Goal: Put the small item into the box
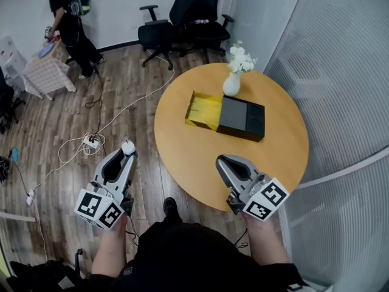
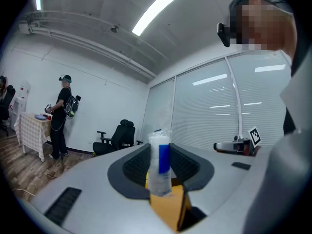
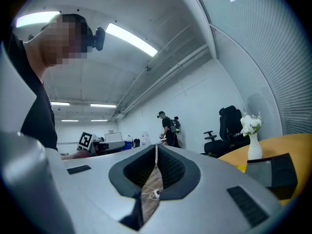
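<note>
My left gripper point(image 1: 127, 152) hangs over the wooden floor, left of the round table point(image 1: 182, 151). It is shut on a small white packet with a blue label point(image 1: 128, 146). In the left gripper view the packet point(image 2: 159, 165) stands upright between the jaws of that gripper point(image 2: 159, 152). The box point(image 1: 226, 115) lies on the table, its yellow tray point(image 1: 203, 110) slid out of the black sleeve point(image 1: 243, 118). My right gripper point(image 1: 222, 161) is shut and empty over the table's near edge; in its own view the right gripper point(image 3: 156, 150) points left of the box point(image 3: 270, 172).
A white vase of flowers point(image 1: 233, 83) stands just behind the box. Black office chairs point(image 1: 182, 23) are beyond the table. A person point(image 1: 70, 23) stands at the far left by a small cloth-covered table point(image 1: 45, 72). Cables and a power strip point(image 1: 91, 142) lie on the floor.
</note>
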Tool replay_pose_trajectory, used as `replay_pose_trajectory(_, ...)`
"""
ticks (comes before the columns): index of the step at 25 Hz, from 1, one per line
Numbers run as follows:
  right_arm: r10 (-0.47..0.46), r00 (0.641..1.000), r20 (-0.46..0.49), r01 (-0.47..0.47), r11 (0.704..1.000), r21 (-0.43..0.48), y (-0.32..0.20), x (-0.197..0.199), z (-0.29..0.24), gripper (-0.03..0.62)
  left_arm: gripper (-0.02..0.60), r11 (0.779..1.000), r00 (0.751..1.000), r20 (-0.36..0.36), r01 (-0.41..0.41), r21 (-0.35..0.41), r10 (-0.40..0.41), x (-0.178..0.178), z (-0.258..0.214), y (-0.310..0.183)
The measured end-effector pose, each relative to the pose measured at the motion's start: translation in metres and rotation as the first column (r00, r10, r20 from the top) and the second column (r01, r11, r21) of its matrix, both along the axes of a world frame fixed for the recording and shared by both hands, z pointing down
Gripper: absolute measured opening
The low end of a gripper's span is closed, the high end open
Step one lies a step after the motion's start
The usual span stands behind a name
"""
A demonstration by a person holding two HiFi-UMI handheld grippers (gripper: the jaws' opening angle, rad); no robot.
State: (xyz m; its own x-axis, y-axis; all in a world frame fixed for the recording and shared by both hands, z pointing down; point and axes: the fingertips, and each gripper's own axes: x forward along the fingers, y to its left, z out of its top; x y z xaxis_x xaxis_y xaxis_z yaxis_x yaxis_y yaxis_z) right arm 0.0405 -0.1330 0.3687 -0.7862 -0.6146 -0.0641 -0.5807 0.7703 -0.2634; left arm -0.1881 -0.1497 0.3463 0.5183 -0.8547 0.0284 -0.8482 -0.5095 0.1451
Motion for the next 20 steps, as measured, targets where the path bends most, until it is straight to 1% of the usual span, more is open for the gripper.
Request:
replay_pose_trajectory(4, 0.020, 1.000, -0.004, -0.020, 1.000, -0.005, -0.037, -0.025, 0.000, 0.038, 0.129, 0.999, 0.999, -0.008, -0.037, 0.005, 0.037, -0.017, 0.001, -0.042)
replay_pose_trajectory(11, 0.058, 0.998, -0.034, -0.059, 0.998, -0.030, -0.078, -0.050, 0.001, 0.038, 0.129, 0.991, 0.991, -0.022, -0.134, -0.014, 0.133, -0.023, 0.009, -0.099)
replay_pose_trajectory(14, 0.078, 0.996, -0.042, -0.080, 0.996, -0.045, -0.090, -0.046, 0.003, 0.038, 0.129, 0.988, 0.988, -0.033, -0.152, -0.026, 0.151, -0.019, 0.013, -0.115)
replay_pose_trajectory(17, 0.084, 0.996, -0.042, -0.087, 0.995, -0.057, -0.102, -0.036, 0.010, 0.038, 0.129, 0.987, 0.987, -0.024, -0.160, -0.034, 0.159, -0.007, 0.021, -0.132)
replay_pose_trajectory(20, 0.092, 0.995, -0.037, -0.095, 0.993, -0.066, -0.109, -0.029, 0.013, 0.038, 0.129, 0.983, 0.984, -0.024, -0.177, -0.058, 0.176, 0.006, 0.029, -0.146)
